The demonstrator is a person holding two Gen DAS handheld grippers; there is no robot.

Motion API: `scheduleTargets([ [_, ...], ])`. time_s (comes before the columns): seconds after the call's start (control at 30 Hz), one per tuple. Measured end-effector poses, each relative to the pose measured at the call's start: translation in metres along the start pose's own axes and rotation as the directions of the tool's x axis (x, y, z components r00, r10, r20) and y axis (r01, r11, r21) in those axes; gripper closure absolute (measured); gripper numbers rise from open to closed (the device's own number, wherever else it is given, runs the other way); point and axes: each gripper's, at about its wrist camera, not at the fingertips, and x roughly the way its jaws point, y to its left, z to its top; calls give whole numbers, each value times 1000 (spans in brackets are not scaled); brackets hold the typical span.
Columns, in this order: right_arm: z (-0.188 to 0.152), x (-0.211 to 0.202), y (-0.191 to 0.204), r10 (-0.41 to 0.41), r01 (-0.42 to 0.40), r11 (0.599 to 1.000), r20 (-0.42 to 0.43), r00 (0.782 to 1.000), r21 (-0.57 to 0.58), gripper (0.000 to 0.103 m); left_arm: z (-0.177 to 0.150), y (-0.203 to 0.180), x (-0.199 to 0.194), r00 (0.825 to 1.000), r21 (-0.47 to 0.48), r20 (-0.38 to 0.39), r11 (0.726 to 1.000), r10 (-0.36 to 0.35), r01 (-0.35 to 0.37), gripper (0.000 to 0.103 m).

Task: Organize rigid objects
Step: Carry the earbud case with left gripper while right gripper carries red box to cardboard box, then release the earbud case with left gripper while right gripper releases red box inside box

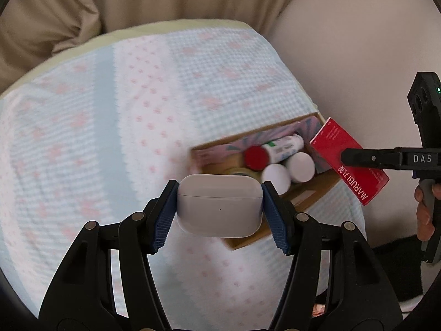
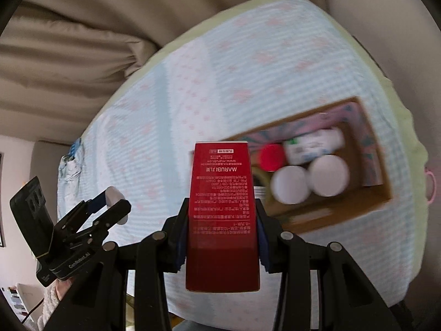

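Two tools are clenched: the left tool (image 1: 219, 215) on an earbud case (image 1: 219, 205), the right tool (image 2: 222, 237) on a red carton (image 2: 222, 215), above a box (image 1: 317, 193) on the bed (image 1: 110, 110).

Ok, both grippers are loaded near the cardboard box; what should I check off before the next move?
1. Left gripper squeezes the white earbud case on both sides: ok.
2. Right gripper holds the red carton between its fingers: ok.
3. Cardboard box is open on top: ok.
4. Free room inside beside the white caps, red cap and tube: cannot tell, blurred.
5. Grippers are apart from each other: ok.
6. Box sits steady on the checked blanket: cannot tell.
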Motion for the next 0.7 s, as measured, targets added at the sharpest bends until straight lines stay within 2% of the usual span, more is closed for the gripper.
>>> scheduleTargets([
  [0.17, 16, 2, -60, -49, 49, 999, -14, 999, 5, 65, 5, -36, 50, 999, 6, -50, 1000, -5, 5, 46],
  [0.4, 28, 26, -117, -93, 92, 995, -28, 995, -33, 65, -2, -67, 118, 991, 20, -130, 1000, -8, 11, 46],
  [0.53, 32, 42, -134, -117, 116, 990, -11, 993, -76, 65, -12, -83, 150, 985, 57, -170, 998, 13, -3, 46],
  [0.7, 33, 56, -139, -148, 149, 978, 19, 989, -148, 65, -19, -92, 169, 978, 92, -202, 995, 51, -33, 46],
])
